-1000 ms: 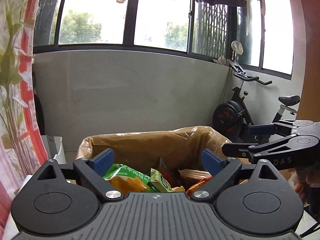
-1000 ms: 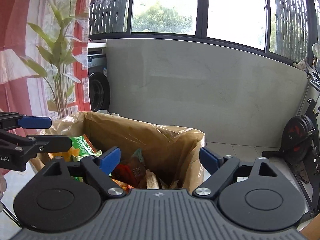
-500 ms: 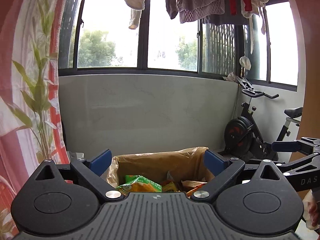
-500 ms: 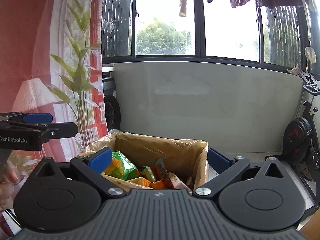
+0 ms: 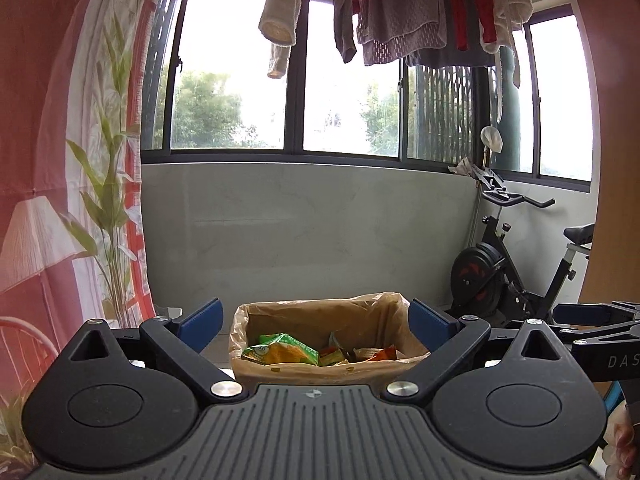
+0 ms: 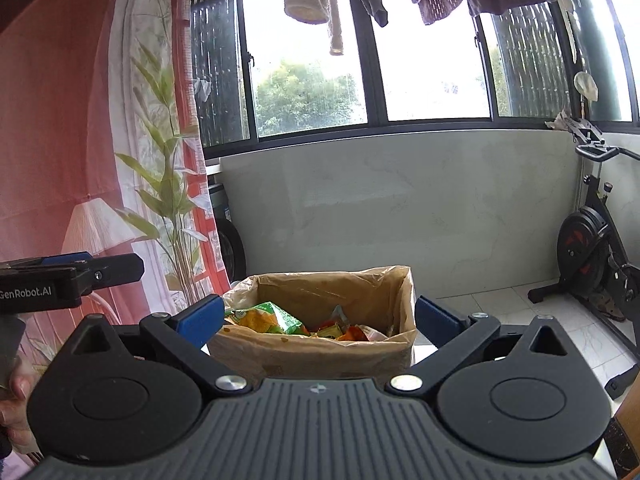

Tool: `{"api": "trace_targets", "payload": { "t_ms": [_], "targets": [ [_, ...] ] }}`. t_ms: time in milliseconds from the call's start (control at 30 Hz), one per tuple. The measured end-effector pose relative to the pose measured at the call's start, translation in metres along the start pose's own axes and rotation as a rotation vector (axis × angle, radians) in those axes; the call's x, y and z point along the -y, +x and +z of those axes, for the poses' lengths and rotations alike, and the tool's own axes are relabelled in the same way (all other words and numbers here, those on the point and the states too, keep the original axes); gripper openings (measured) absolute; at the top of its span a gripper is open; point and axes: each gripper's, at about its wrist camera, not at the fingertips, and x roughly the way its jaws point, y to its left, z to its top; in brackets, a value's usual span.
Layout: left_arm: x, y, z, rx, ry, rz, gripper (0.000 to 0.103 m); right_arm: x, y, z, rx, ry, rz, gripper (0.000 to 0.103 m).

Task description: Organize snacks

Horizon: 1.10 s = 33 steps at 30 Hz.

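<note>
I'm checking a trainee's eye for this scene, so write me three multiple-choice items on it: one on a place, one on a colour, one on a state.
1. Where do the snack packets lie?
A. in the lined box
B. on the windowsill
C. on the bike seat

2. What colour are the pads on the gripper fingers?
A. red
B. blue
C. white

3. How does the right gripper stand?
A. shut on a packet
B. shut on nothing
C. open, holding nothing

Answers: 1 A, the packets sit inside the box with the plastic liner. 2 B, both pads show blue. 3 C, the fingers stand wide apart with only the box beyond them.
</note>
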Motion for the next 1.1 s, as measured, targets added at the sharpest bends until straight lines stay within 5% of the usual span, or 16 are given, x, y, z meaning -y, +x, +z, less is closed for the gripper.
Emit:
{"api": "trace_targets", "payload": {
  "t_ms": [1100],
  "targets": [
    [0.003, -0.013, -0.006, -0.02, -0.005, 0.059, 0.1, 0.002, -0.003, -0.009, -0.011, -0.007, -0.075, 0.103]
  ]
}}
